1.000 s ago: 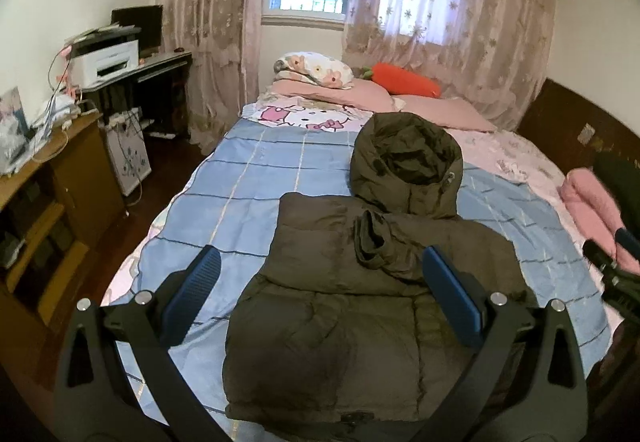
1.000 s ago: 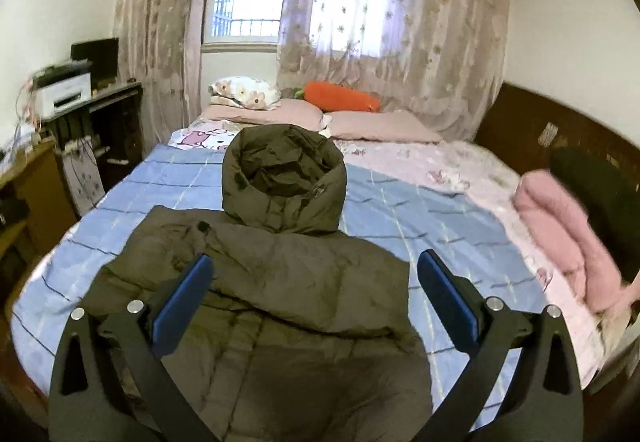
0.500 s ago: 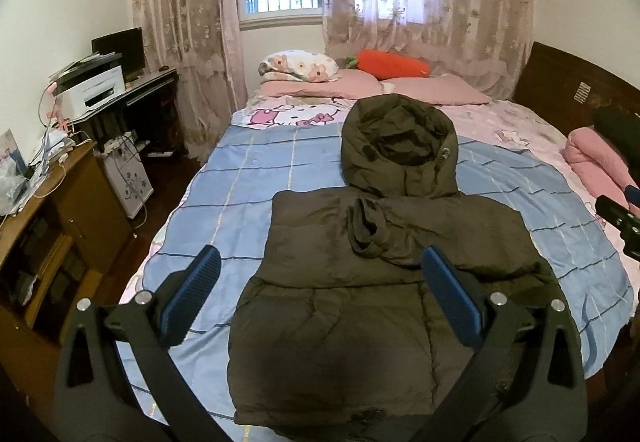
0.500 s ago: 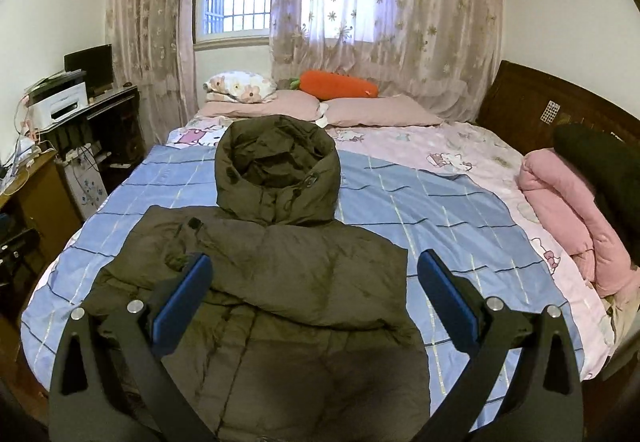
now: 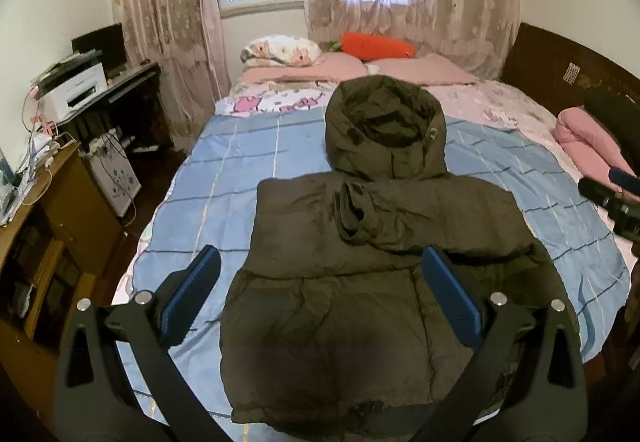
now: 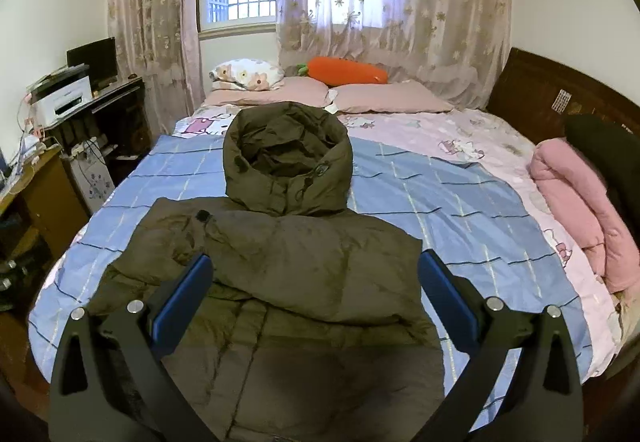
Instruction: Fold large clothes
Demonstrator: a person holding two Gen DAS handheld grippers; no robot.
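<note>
A dark olive hooded puffer jacket (image 5: 344, 282) lies flat on the blue checked bed cover (image 5: 224, 178), hood (image 5: 384, 130) toward the pillows. Both sleeves are folded in across the chest. It also shows in the right wrist view (image 6: 288, 274), with its hood (image 6: 286, 158) at the far end. My left gripper (image 5: 320, 274) is open and empty, above the jacket's middle. My right gripper (image 6: 316, 274) is open and empty, above the jacket's chest. The right gripper's tip shows in the left wrist view at the right edge (image 5: 612, 198).
Pink pillows (image 6: 392, 98) and an orange carrot cushion (image 6: 344, 71) lie at the head of the bed. A rolled pink quilt (image 6: 576, 202) sits at the right edge. A desk with a printer (image 5: 76, 90) and a wooden cabinet (image 5: 44, 226) stand left of the bed.
Both grippers have risen and tilted, so the jacket sits lower and nearer the centre in each view. The jacket has not moved. Both grippers stay open.
</note>
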